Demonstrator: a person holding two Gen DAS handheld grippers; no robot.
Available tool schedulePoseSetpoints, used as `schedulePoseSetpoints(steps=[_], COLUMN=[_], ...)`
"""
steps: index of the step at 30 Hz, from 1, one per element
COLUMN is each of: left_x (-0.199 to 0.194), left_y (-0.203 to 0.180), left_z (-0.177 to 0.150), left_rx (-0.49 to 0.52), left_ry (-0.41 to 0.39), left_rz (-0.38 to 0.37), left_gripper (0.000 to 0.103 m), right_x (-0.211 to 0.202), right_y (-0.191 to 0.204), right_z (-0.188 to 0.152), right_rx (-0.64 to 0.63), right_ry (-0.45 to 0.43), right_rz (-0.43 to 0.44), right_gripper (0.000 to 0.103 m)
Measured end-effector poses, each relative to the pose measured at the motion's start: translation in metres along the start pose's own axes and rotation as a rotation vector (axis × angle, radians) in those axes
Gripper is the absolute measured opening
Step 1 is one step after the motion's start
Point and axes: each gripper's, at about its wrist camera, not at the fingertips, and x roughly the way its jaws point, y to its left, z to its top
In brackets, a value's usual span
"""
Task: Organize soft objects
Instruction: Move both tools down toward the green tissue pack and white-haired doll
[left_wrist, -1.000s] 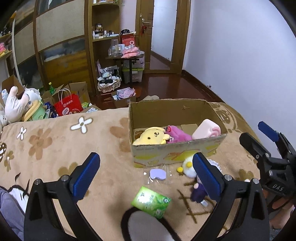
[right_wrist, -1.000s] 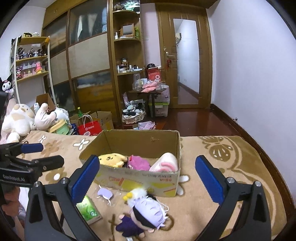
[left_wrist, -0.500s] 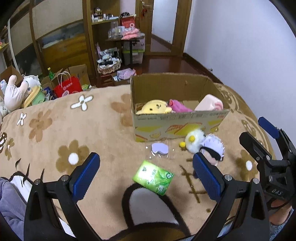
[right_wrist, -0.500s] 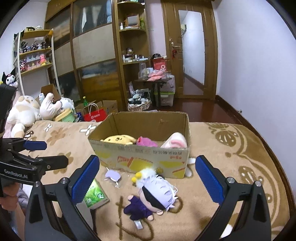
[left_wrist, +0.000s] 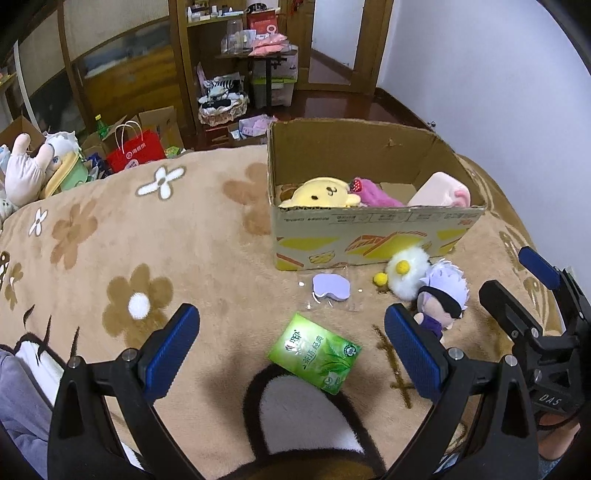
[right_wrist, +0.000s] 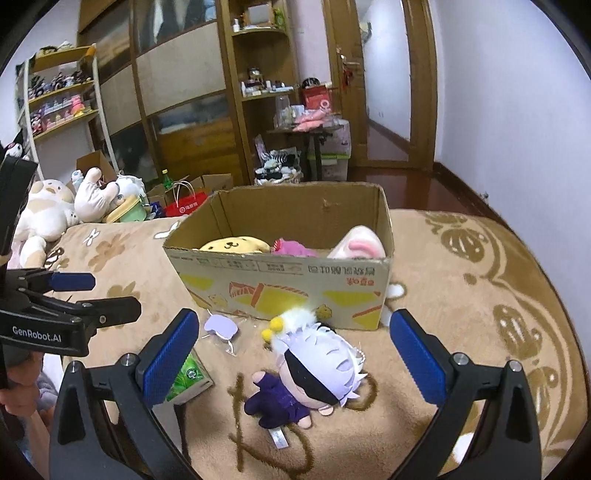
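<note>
While the cardboard box (right_wrist: 280, 273) on the blanket (left_wrist: 155, 236) already holds three plush toys, we judge the job partly done. Just in front of it, the white-haired doll (right_wrist: 314, 373), fluffy egg plush (left_wrist: 406, 275), green tissue pack (left_wrist: 314, 350) and purple pad (left_wrist: 330, 288) wait. Our left gripper (left_wrist: 291, 350) and right gripper (right_wrist: 291, 354) gape wide, empty.

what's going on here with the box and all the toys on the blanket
A person holding a gripper in each hand is tidying soft toys into a cardboard box on a brown blanket. A yellow plush, a pink one and a pale pink one already lie inside. Both the left gripper and right gripper are open and empty. The right one is lined up over a white-haired doll lying in front of the box; a green tissue pack lies nearby.
</note>
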Motion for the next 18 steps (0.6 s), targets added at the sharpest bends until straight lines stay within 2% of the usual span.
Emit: schedulePoseSetpoints(steps=[6,10,18], left_x=[0.020,0.028,0.056], left_y=[-0.002,-0.007,-0.016], left_z=[-0.002,-0.003,-0.011], left_rx=[0.006,0.034,0.074], left_ry=[0.062,0.089,0.214], left_rz=[0.012,0.019,-0.011], left_gripper=[0.099,0.099,0.099], right_x=[0.012,0.026,0.047], right_y=[-0.010,-0.020,-0.030], right_z=[-0.004,-0.008,-0.017], right_rx=[0.052,0.111,0.149], right_ry=[0.036,0.097,0.155], right_rz=[0.002,0.010,0.009], right_gripper=[0.103,0.103,0.103])
